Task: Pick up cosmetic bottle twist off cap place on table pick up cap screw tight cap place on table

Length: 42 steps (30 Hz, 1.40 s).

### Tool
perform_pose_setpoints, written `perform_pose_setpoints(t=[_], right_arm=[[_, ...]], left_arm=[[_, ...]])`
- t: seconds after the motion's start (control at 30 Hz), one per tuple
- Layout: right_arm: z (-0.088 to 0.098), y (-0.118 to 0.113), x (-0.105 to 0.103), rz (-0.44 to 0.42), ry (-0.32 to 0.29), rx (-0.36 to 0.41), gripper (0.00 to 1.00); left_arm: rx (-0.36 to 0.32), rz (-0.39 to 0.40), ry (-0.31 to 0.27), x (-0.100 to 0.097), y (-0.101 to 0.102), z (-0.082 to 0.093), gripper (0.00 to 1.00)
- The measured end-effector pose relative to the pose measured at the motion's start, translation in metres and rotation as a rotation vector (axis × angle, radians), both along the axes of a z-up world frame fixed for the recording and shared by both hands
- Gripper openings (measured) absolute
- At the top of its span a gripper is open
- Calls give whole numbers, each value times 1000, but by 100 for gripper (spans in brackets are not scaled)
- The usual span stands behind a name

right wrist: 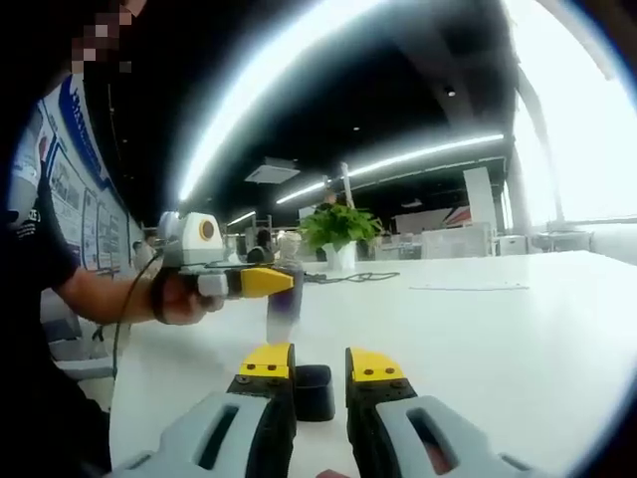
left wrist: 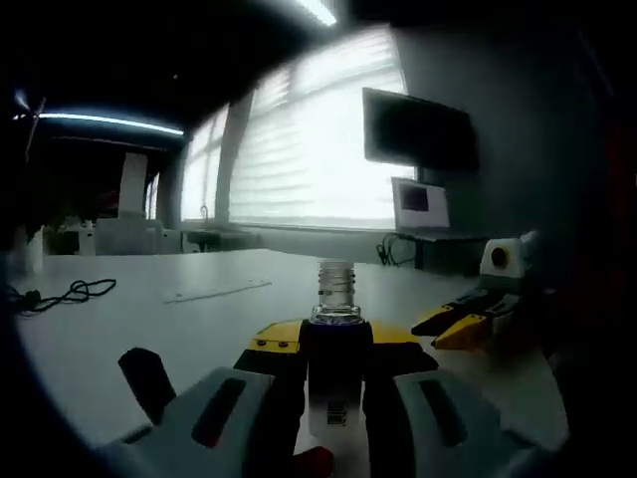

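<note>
Left gripper [left wrist: 336, 360] jaws clamped shut; right gripper [right wrist: 320, 370] jaws parted, low over the surface.

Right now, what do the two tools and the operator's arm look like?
Both the left tool and the right tool have light grey bodies with dark slots, black jaws and yellow tips. The left one carries a white box. The person wears a dark short sleeve.

Daylight glares white through the blinds [left wrist: 309, 149] in the left gripper view, leaving the near bench [left wrist: 119, 329] dim and the wall monitor [left wrist: 418, 129] a dark shape. In the right gripper view, ceiling light strips [right wrist: 299, 80] smear into overexposed arcs. Both views are soft, with fisheye bending at the edges.
</note>
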State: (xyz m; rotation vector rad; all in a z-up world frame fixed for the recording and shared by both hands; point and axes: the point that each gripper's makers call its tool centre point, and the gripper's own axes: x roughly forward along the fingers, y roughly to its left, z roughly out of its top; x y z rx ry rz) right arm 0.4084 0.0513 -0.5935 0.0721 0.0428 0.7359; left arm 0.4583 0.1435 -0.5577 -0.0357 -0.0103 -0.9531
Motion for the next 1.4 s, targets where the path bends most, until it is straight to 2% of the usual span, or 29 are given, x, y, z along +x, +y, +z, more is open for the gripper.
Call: perform_pose_setpoints(t=[0.4, 0.53, 0.73, 0.9, 1.07, 1.4], right_arm=[[1, 0, -1, 3, 2, 9, 13], [1, 0, -1, 5, 5, 13, 13], [1, 1, -1, 8, 6, 13, 13], [1, 1, 0, 4, 9, 13, 13], [1, 1, -1, 4, 7, 13, 13], [1, 0, 0, 4, 11, 18, 13]], left_arm=[[-11, 9, -13, 0, -1, -12, 11], [-41, 14, -6, 0, 4, -15, 11], [-81, 16, -55, -3, 8, -15, 12], [-62, 18, -80, -6, 7, -14, 13], [-68, 6, -55, -7, 5, -15, 13], [-87, 17, -54, -7, 7, -9, 17]])
